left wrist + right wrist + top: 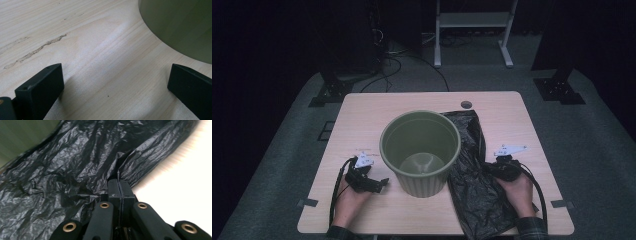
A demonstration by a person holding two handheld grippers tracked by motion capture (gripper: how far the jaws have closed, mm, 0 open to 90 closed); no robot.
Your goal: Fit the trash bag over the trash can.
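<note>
An empty olive-green bin (421, 150) stands upright in the middle of the wooden table (362, 115). A crumpled black plastic bag (472, 170) lies flat to its right, partly tucked behind it. My left gripper (381, 183) rests on the table just left of the bin's base, jaws wide open; in the left gripper view (115, 82) only bare wood lies between them, and the bin's wall (180, 25) curves past at the upper right. My right gripper (490, 168) lies on the bag, and in the right gripper view (120, 185) its jaws are pressed together on a raised fold of the bag (75, 170).
A round cable hole (466, 104) sits near the table's far edge. Tape marks (307, 203) lie at the near corners. Past the table stand a white frame (472, 30) and dark stands on grey carpet. A scuff (37, 50) marks the wood.
</note>
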